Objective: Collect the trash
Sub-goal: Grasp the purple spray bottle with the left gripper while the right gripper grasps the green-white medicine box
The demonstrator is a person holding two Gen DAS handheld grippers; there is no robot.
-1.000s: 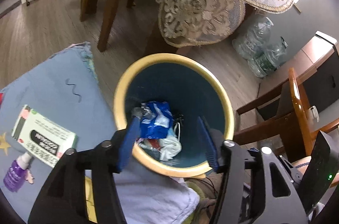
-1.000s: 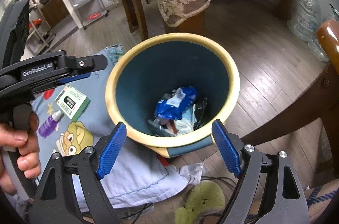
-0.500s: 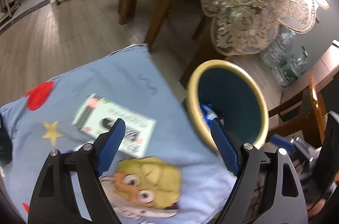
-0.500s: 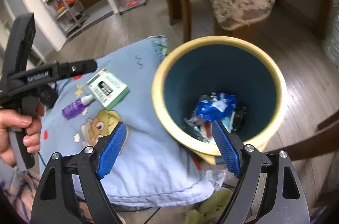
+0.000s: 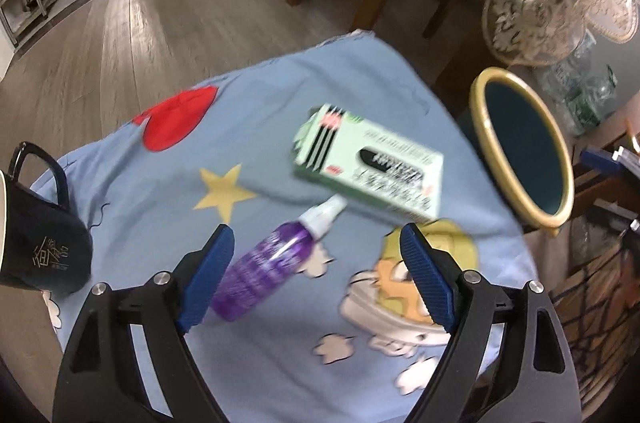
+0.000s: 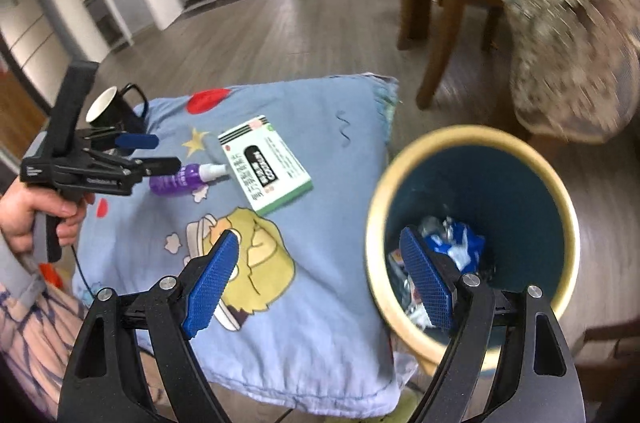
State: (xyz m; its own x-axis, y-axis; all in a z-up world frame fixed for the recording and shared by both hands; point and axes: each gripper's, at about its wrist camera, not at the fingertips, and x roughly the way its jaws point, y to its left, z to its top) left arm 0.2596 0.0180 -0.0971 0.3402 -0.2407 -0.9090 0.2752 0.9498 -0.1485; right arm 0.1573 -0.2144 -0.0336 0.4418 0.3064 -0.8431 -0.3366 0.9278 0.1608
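- The blue cartoon-print cloth point(image 5: 280, 151) covers a raised surface above the wooden floor point(image 5: 168, 3), printed with a red heart, a yellow star and a cartoon figure.
- The yellow-rimmed bin point(image 6: 472, 143), dark teal inside, stands just beside the cloth's right edge; crumpled blue and white wrappers point(image 6: 456, 243) lie at its bottom.
- The left gripper point(image 5: 316, 275) hangs over the cloth, blue pads spread wide with nothing between them; its left finger is just beside the purple bottle.
- The right gripper point(image 6: 324, 275) is likewise wide and empty, one finger over the cloth, the other over the bin's mouth.
- The green and white box point(image 5: 372, 163) lies flat mid-cloth.
- The black mug point(image 5: 36, 243) stands at the cloth's left edge.
- The purple spray bottle point(image 5: 272, 263) lies on its side, its white nozzle pointing at the box.
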